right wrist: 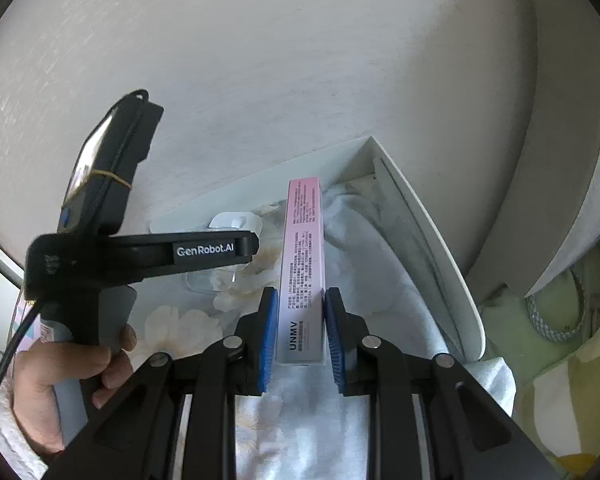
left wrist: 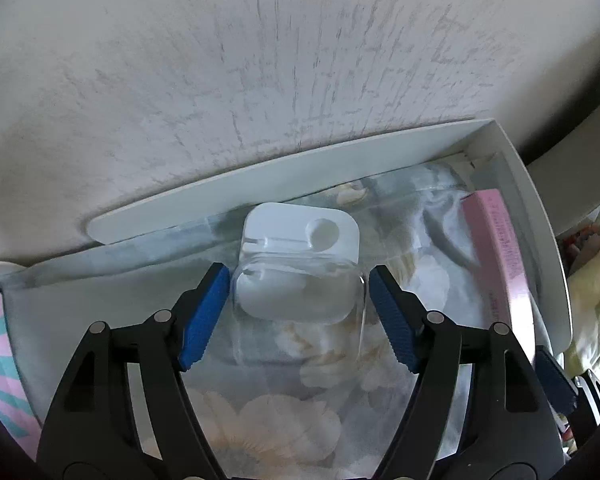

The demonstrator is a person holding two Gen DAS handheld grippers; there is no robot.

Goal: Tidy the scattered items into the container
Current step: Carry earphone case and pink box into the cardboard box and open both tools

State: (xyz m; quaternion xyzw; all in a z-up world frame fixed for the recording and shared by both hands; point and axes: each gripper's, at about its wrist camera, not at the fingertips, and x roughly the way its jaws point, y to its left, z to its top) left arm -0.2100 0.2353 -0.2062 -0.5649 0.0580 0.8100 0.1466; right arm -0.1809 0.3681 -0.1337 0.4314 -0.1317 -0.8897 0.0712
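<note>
A clear plastic earphone case (left wrist: pixel 298 272) with a white insert lies in the white box (left wrist: pixel 228 192), on a floral cloth lining. My left gripper (left wrist: pixel 300 288) is open, its blue pads on either side of the case; the left pad is close to it, the right pad apart. A long pink carton (right wrist: pixel 305 264) lies in the box along its right side, and also shows in the left wrist view (left wrist: pixel 496 256). My right gripper (right wrist: pixel 302 328) is shut on the pink carton's near end. The case shows partly behind the left gripper (right wrist: pixel 236 222).
The white box's right wall (right wrist: pixel 440 264) stands close to the carton. A pale wall (left wrist: pixel 260 60) rises behind the box. The left gripper's body (right wrist: pixel 140 256) and the hand holding it (right wrist: pixel 60 376) are on the left. Yellow-green fabric (right wrist: pixel 560 360) lies at right.
</note>
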